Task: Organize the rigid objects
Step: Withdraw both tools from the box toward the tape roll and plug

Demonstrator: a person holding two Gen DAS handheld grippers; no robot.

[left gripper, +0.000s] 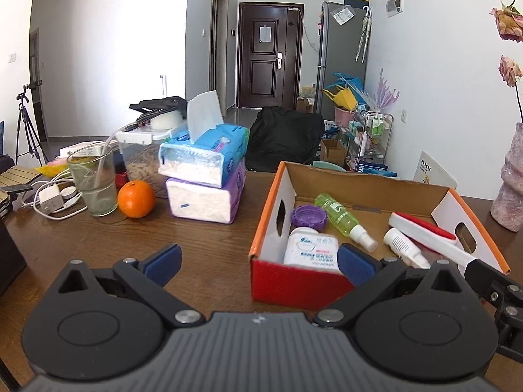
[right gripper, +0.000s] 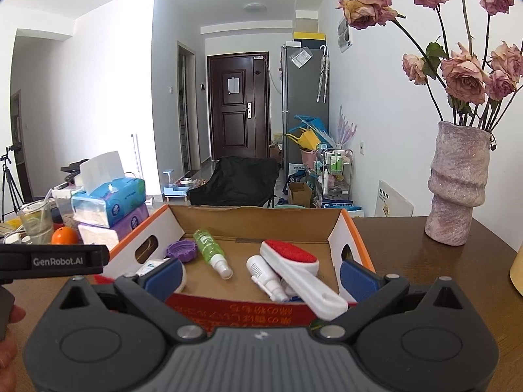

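Note:
An open cardboard box (left gripper: 369,181) (right gripper: 255,217) with orange rims stands on the brown table. In it lie a white jar (left gripper: 310,248), a purple lid (left gripper: 310,217) (right gripper: 182,251), a green spray bottle (left gripper: 343,219) (right gripper: 212,254), a small white bottle (left gripper: 405,246) (right gripper: 266,279) and a white lint brush with a red pad (left gripper: 425,232) (right gripper: 294,266). My left gripper (left gripper: 260,261) is open and empty, just before the box's near left corner. My right gripper (right gripper: 261,277) is open and empty at the box's near edge, the brush handle between its fingers.
Left of the box stand stacked tissue packs (left gripper: 206,179) (right gripper: 111,209), an orange (left gripper: 136,199) (right gripper: 64,236), a glass with a straw (left gripper: 93,179) (right gripper: 36,223), a charger with cables (left gripper: 50,199) and a food container (left gripper: 143,153). A vase of dried roses (right gripper: 457,183) (left gripper: 510,189) stands at the right.

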